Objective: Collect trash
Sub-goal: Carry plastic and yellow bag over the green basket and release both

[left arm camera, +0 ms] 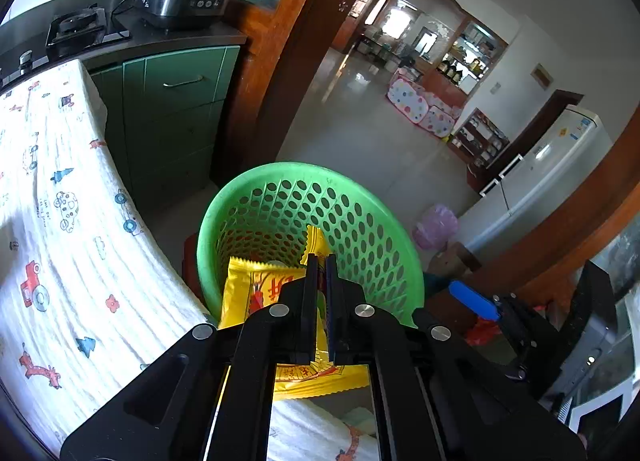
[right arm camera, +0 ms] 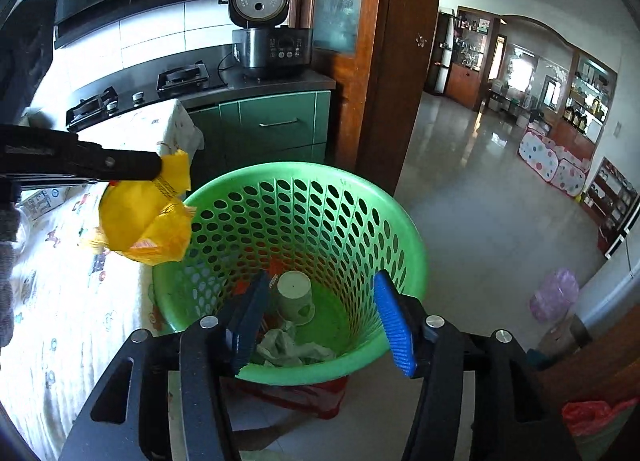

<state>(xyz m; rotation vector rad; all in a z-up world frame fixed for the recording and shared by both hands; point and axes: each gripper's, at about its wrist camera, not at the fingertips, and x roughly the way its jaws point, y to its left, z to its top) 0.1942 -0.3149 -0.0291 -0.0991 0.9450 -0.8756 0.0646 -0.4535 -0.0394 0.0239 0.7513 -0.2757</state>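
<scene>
While left gripper (right arm camera: 160, 171) clamps yellow wrapper (right arm camera: 148, 217), right jaws apart, green basket (right arm camera: 304, 181) — paper cup (right arm camera: 295, 295), crumpled tissue (right arm camera: 292, 347).

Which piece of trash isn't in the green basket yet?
The yellow wrapper, pinched in the left claw; the paper cup and crumpled tissue lie inside.
</scene>
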